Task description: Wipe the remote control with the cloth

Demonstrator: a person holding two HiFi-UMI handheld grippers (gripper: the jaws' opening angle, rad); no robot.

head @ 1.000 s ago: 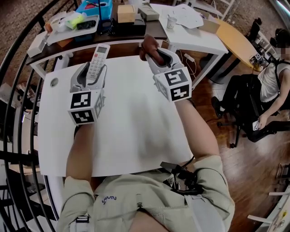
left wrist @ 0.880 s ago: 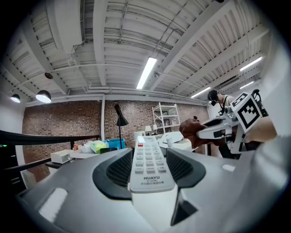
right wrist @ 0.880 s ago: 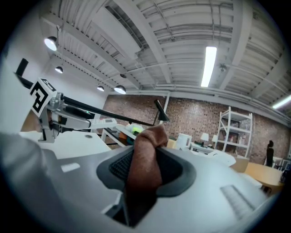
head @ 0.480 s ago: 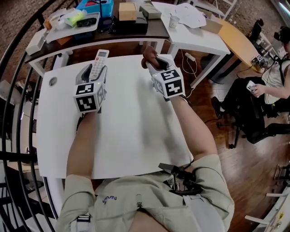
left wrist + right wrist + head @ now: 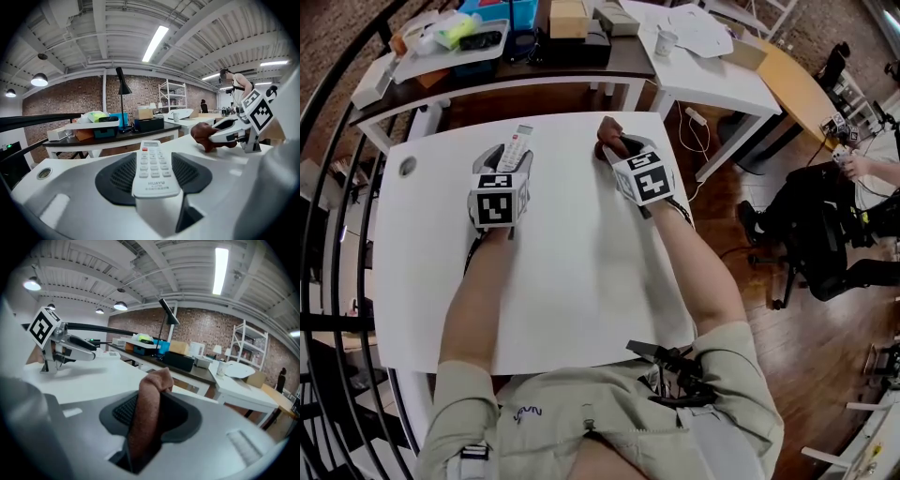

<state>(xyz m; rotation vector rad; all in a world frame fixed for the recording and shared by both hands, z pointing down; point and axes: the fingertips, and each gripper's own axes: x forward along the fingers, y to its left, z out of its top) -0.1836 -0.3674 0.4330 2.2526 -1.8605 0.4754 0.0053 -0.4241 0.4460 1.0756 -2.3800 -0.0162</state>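
remote control (image 5: pixel 151 161) sits clamped between the jaws of the left tongs (image 5: pixel 152 180), buttons up, its far end sticking out ahead of the pads. the right tongs (image 5: pixel 154 418) are pinched narrow on the brown cloth (image 5: pixel 151 385), which stands up between the jaws in a bunched fold. the two tongs are side by side but apart over the far part of the white table (image 5: pixel 572 272), and cloth and remote do not touch. against a second ago, both tongs have sunk from high in the air to low over the tabletop, with neither grip altered. i'd judge this as settling into a working position: both things are in hand, no wiping has begun, and the cloth must next cross onto the remote's face. beyond the table stands a cluttered dark desk (image 5: pixel 487 66).
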